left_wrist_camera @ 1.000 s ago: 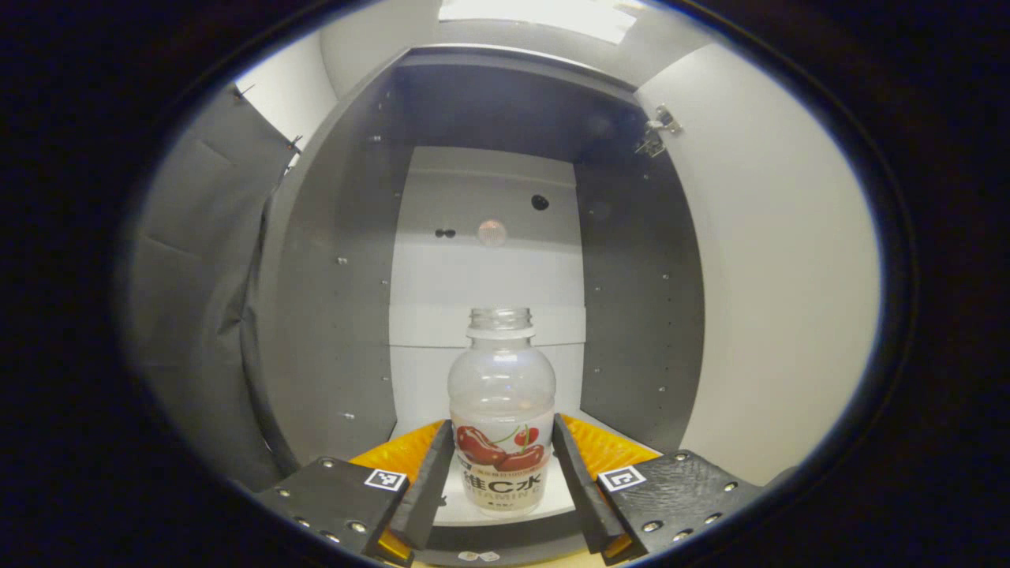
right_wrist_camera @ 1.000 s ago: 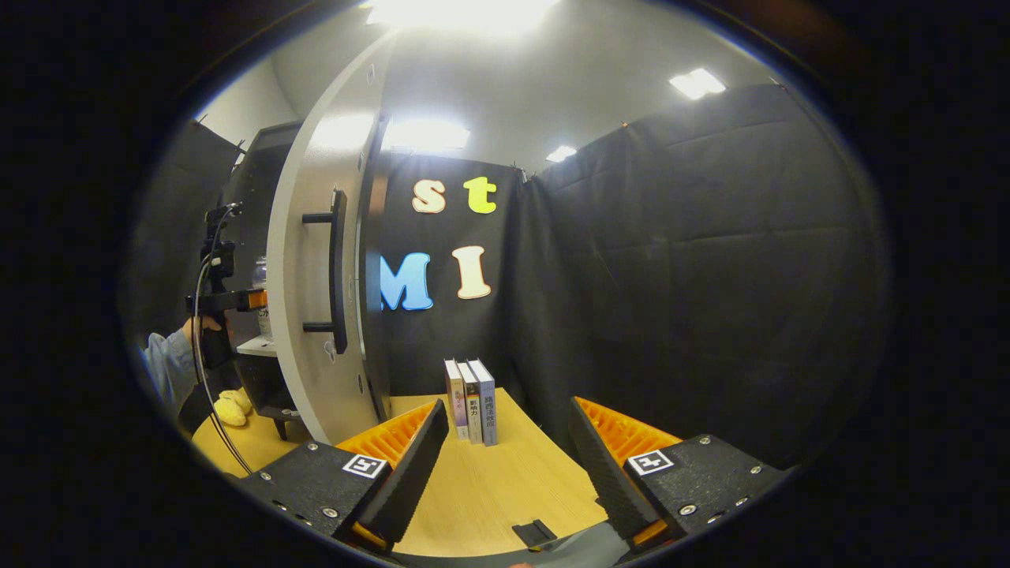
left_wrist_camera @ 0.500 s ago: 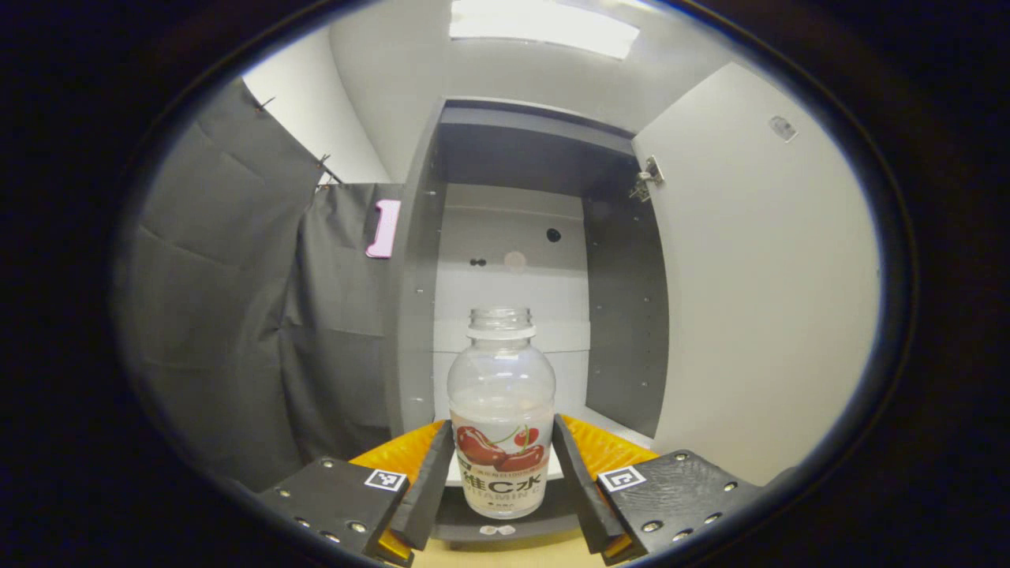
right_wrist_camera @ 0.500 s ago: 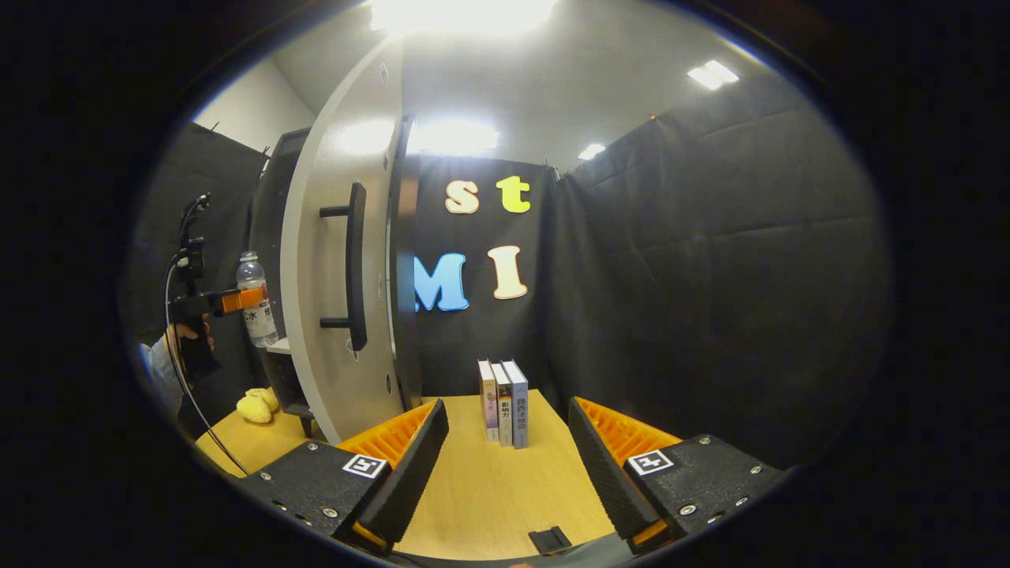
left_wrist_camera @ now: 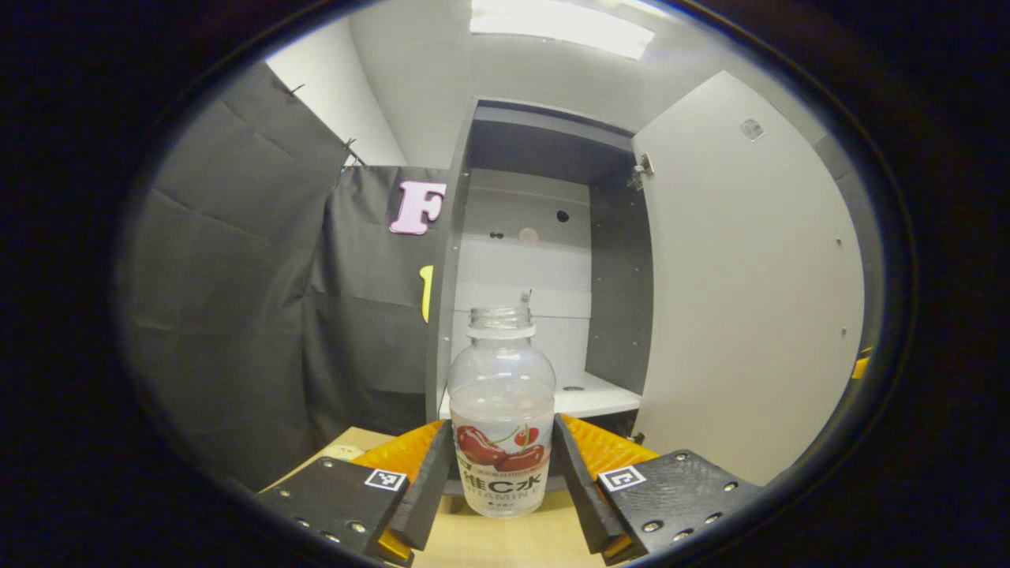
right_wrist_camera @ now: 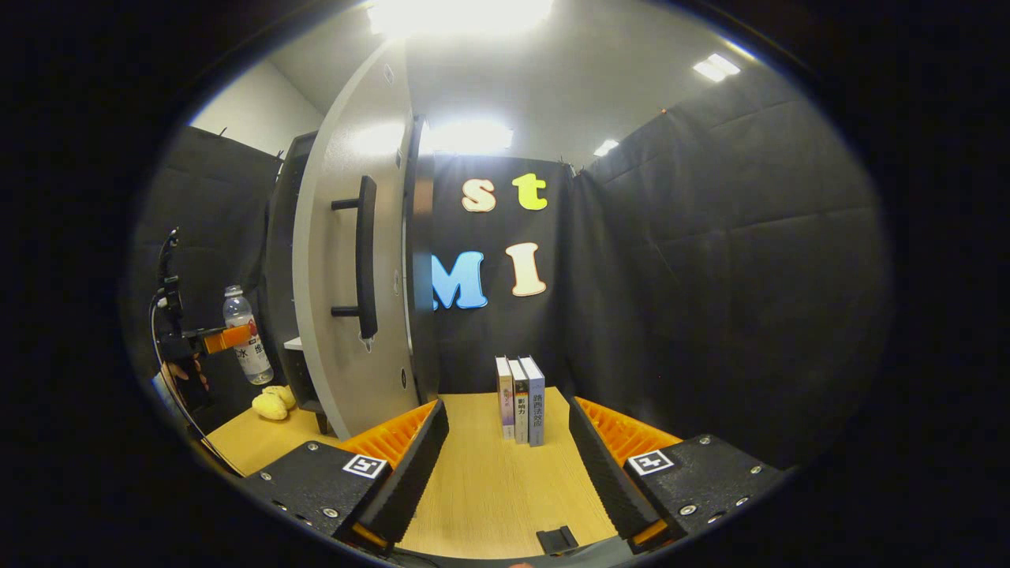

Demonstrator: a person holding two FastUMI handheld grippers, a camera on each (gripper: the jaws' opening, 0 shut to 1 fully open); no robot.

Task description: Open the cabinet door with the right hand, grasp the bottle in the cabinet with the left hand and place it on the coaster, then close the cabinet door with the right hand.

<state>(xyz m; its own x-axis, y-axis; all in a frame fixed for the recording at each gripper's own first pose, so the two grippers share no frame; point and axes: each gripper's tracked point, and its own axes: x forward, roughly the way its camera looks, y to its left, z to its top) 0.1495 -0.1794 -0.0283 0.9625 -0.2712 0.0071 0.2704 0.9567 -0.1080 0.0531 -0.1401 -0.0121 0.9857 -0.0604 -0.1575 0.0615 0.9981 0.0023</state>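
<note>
The left gripper point(left_wrist_camera: 501, 473) is level, its two fingers closed against the sides of an upright bottle point(left_wrist_camera: 501, 410). From the right gripper view, a hand point(right_wrist_camera: 185, 375) grips its handle. The right gripper point(right_wrist_camera: 505, 465) is level too, fingers spread wide apart and holding nothing.

Bottle point(left_wrist_camera: 501, 410) base sides hidden behind left gripper point(left_wrist_camera: 501, 481) fingers. Yellow object point(right_wrist_camera: 270, 404) far left too small to identify. Book point(right_wrist_camera: 521, 398) spines unreadable.
</note>
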